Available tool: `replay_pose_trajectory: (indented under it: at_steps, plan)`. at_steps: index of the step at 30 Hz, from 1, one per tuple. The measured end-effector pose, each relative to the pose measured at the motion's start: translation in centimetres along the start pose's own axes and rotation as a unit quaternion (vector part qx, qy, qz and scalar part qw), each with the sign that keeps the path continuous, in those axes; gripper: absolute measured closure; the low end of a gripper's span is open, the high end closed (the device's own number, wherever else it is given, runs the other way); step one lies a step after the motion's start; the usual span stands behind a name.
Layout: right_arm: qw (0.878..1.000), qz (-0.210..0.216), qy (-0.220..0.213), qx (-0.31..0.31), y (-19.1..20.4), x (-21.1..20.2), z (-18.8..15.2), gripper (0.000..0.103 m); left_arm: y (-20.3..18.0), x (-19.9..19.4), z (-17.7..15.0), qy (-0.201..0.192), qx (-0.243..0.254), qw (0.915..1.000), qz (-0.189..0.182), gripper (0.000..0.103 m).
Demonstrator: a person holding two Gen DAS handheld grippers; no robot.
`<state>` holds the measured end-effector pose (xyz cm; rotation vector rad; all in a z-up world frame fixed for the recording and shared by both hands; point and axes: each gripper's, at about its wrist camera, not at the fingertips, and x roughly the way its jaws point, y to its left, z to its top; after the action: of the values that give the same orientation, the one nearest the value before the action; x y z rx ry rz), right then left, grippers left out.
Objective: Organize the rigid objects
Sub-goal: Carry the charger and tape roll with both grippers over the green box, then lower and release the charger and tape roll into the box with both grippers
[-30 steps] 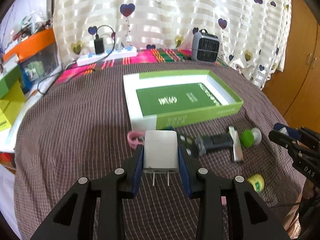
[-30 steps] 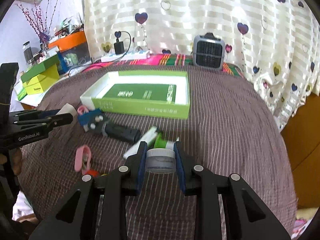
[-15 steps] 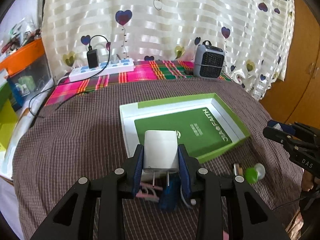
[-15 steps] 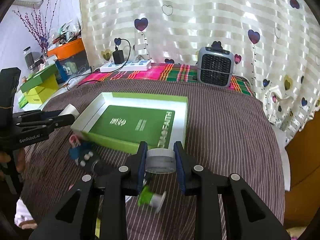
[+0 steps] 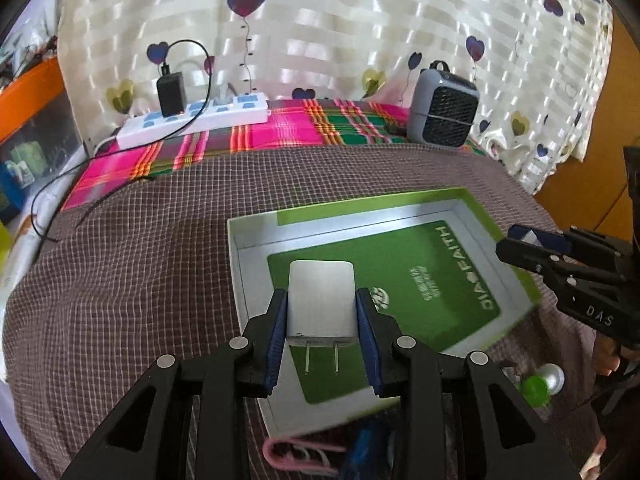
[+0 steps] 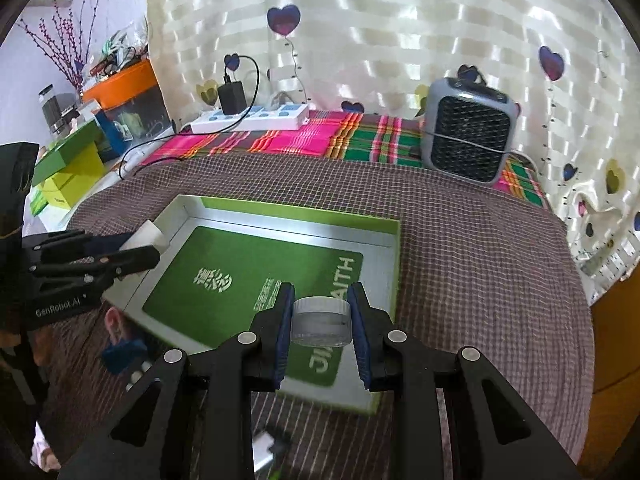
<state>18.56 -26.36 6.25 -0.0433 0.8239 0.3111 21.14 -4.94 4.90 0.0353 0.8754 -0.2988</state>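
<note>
My left gripper is shut on a white wall charger, prongs pointing back at the camera, held above the near left part of the open green and white box. My right gripper is shut on a small clear round jar, held above the near right part of the same box. The box has a green printed insert inside. Each gripper shows in the other's view: the right one at the box's right side, the left one with the charger at its left side.
Loose items lie on the brown checked cloth in front of the box: a pink clip, a green and silver cap, a blue object. A grey heater and a white power strip stand at the back. Green boxes are at the left.
Both grippers have risen and moved forward from over the loose items to above the box, each still holding its object.
</note>
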Motion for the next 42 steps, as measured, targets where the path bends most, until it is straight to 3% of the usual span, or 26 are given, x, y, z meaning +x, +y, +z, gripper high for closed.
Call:
replay_pose_trajectory:
  at_steps: [8,17,42]
  plan:
    - [1.000,0.002,0.027,-0.007,-0.1,4.4,1.5,0.075,0.4,2.5,1.0,0.013,-0.001,0.9999,0.010,0.071]
    - [0.999,-0.002,0.036,-0.014,-0.2,6.6,2.1,0.075,0.2,3.8,1.3,0.019,0.006,0.9997,0.016,0.071]
    - [0.999,-0.013,0.030,-0.017,-0.2,7.6,1.8,0.074,0.0,4.7,1.2,0.027,0.010,0.9995,0.010,0.070]
